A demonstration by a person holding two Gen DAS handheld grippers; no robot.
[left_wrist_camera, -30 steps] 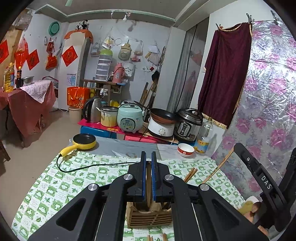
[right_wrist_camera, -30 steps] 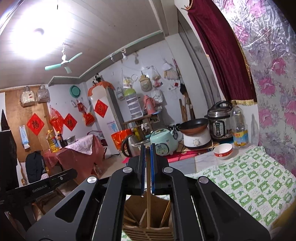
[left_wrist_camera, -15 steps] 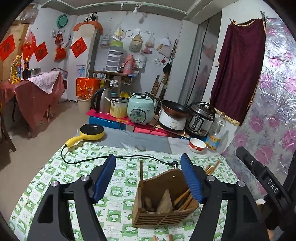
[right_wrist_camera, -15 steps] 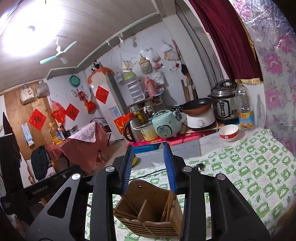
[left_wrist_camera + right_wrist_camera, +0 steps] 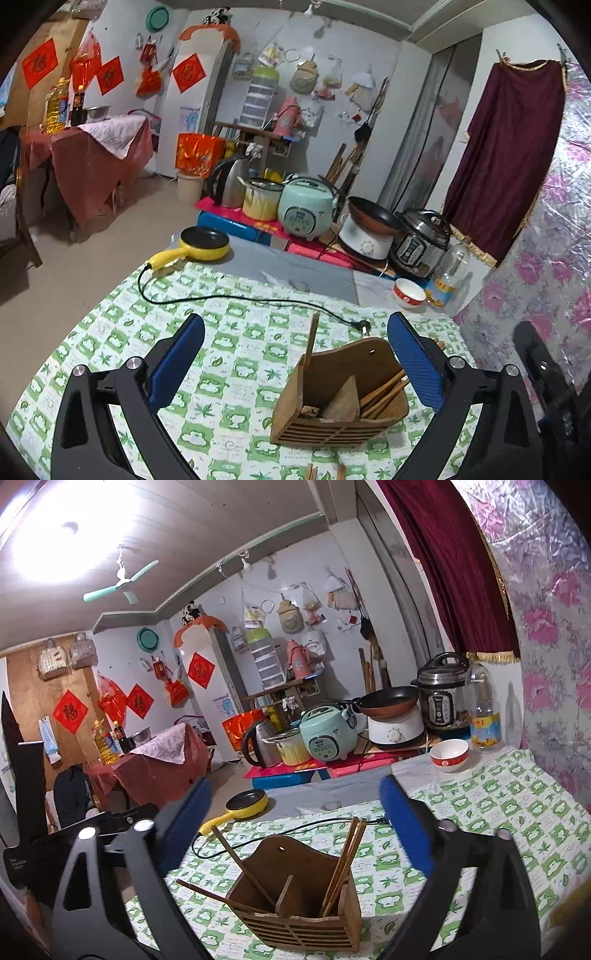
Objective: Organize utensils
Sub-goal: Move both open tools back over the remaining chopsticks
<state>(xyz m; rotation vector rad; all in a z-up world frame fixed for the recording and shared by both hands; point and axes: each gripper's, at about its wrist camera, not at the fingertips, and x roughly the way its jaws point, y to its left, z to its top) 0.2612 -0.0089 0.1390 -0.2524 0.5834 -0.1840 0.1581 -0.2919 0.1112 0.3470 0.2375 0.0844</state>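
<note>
A brown wooden utensil holder (image 5: 340,402) stands on the green-patterned tablecloth (image 5: 236,354). One chopstick (image 5: 312,341) leans upright in its left compartment, and several chopsticks (image 5: 384,391) lie slanted in the right one. My left gripper (image 5: 295,358) hangs just in front of and above the holder, its jaws opening, nothing pressed between the blue pads (image 5: 177,354). In the right wrist view the holder (image 5: 299,904) holds a bundle of chopsticks (image 5: 347,860) on the right and crossed ones (image 5: 240,864) on the left. My right gripper (image 5: 295,825) hovers over it, jaws opening and empty.
A yellow electric pan (image 5: 203,243) sits at the table's far left, and its black cord (image 5: 221,299) runs across the cloth to a plug (image 5: 364,326). A red-and-white bowl (image 5: 408,291) and a bottle (image 5: 450,273) stand far right. Two chopstick ends (image 5: 312,472) lie near the front edge.
Both grippers were shut on a chopstick each and have opened wide. The chopsticks now stand in the holder. The left gripper tipped downward, showing more of the table.
</note>
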